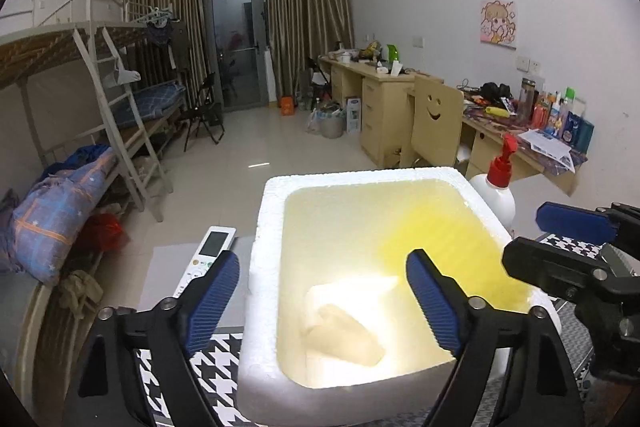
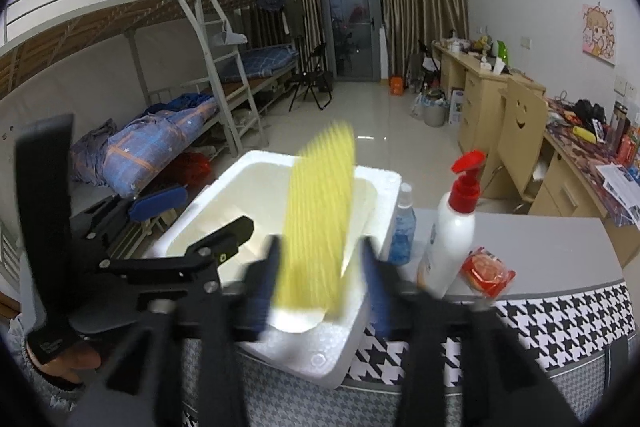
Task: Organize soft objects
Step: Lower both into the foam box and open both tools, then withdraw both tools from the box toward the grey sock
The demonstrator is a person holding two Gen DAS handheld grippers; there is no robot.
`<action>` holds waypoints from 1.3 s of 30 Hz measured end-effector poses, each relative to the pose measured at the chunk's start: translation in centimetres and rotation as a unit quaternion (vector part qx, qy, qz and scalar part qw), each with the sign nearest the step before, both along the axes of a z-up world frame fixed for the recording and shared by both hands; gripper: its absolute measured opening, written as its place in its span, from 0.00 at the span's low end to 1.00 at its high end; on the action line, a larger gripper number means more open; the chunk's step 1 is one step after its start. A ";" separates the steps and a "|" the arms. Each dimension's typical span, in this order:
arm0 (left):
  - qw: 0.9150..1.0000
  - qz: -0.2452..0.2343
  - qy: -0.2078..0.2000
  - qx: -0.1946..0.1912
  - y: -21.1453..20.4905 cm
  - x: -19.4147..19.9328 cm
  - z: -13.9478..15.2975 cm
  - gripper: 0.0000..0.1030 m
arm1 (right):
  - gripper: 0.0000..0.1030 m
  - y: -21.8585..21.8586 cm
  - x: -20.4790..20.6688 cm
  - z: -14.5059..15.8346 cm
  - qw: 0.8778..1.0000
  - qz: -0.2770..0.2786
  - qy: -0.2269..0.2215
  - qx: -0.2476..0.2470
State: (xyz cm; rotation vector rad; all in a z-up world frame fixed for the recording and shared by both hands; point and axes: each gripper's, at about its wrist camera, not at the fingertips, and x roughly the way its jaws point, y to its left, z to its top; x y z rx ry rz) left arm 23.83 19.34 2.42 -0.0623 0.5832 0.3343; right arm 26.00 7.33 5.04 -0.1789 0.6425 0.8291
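Observation:
A white foam box stands on the houndstooth-covered table; it also shows in the right wrist view. A pale soft object lies on the box floor. A yellow ribbed soft object, blurred, hangs over the box between the fingers of my right gripper, whose jaws are spread wider than it; contact cannot be told. A yellow smear of it shows in the left wrist view. My left gripper is open and empty over the box's near-left part. My right gripper sits at the box's right edge.
A white remote lies left of the box. A white pump bottle with red top, a blue bottle and a red packet stand right of the box. Bunk beds are on the left, desks on the right.

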 end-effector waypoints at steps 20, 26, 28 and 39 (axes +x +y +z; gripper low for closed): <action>0.997 0.021 -0.064 0.031 -2.5 -5.7 4.8 0.99 | 0.85 -4.7 -3.9 3.7 0.996 -0.015 -0.076 0.042; 0.995 0.007 -0.089 0.039 -4.9 -8.3 6.4 0.99 | 0.85 -6.5 -5.7 4.5 0.995 -0.010 -0.092 0.044; 0.995 0.003 -0.093 0.044 -5.7 -8.9 6.7 0.99 | 0.85 -7.0 -6.0 4.6 0.994 -0.010 -0.096 0.046; 0.991 -0.023 -0.121 0.049 -9.2 -11.9 7.5 0.99 | 0.85 -10.6 -8.0 5.3 0.990 -0.026 -0.125 0.054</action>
